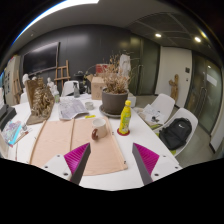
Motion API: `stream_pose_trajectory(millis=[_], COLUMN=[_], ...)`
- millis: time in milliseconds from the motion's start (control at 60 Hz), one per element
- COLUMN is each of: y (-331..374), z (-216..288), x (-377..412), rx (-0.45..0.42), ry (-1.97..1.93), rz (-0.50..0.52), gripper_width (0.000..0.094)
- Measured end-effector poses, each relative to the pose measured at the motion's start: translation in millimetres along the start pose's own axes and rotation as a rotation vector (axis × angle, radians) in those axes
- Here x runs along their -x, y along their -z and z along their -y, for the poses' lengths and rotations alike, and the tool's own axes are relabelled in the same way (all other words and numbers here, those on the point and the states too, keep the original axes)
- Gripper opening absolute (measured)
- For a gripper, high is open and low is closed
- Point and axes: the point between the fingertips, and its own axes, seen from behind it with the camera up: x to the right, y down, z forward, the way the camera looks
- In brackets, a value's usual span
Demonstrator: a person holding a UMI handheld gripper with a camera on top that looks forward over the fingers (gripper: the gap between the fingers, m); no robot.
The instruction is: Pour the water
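gripper (112, 160): we're looking down along the two fingers, and the jaws stand wide apart with nothing between them, just bare mat and table edge in the gap

pads (76, 156): magenta on the inner faces, both showing clear, neither pressing on anything

yellow bottle (125, 118): this is the one we'd tie to the pouring job. It stands upright on the white table, beyond the fingers and a bit toward the right one, well apart from both. Looks like it has a lighter cap on top, though we can't tell what's inside it

tan mat (60, 140): flat sheet lying on the table just ahead of the fingers, running up toward the middle of the table

small brown object (100, 131): sits on the mat, near the yellow bottle on its left; too small for us to say what it is

plant pot (114, 101): dark round pot with dry branches sticking up, right behind the yellow bottle

white table (150, 135): long table stretching away from us, pretty cluttered further back

wooden model (40, 100): on the left side of the table, some kind of slatted wooden build

papers (72, 107): loose white sheets between the wooden model and the plant pot

chair (178, 130): white shell with a dark seat, pulled up at the right side of the table
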Motion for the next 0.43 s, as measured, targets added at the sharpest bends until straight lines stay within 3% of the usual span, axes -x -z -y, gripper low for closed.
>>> stream_pose_trajectory(millis=[433], y=[35.8], z=[-22.5], x=[18.5], rx=[0.037], ry=[0.03], rz=[0.025], gripper_width=[0.0858])
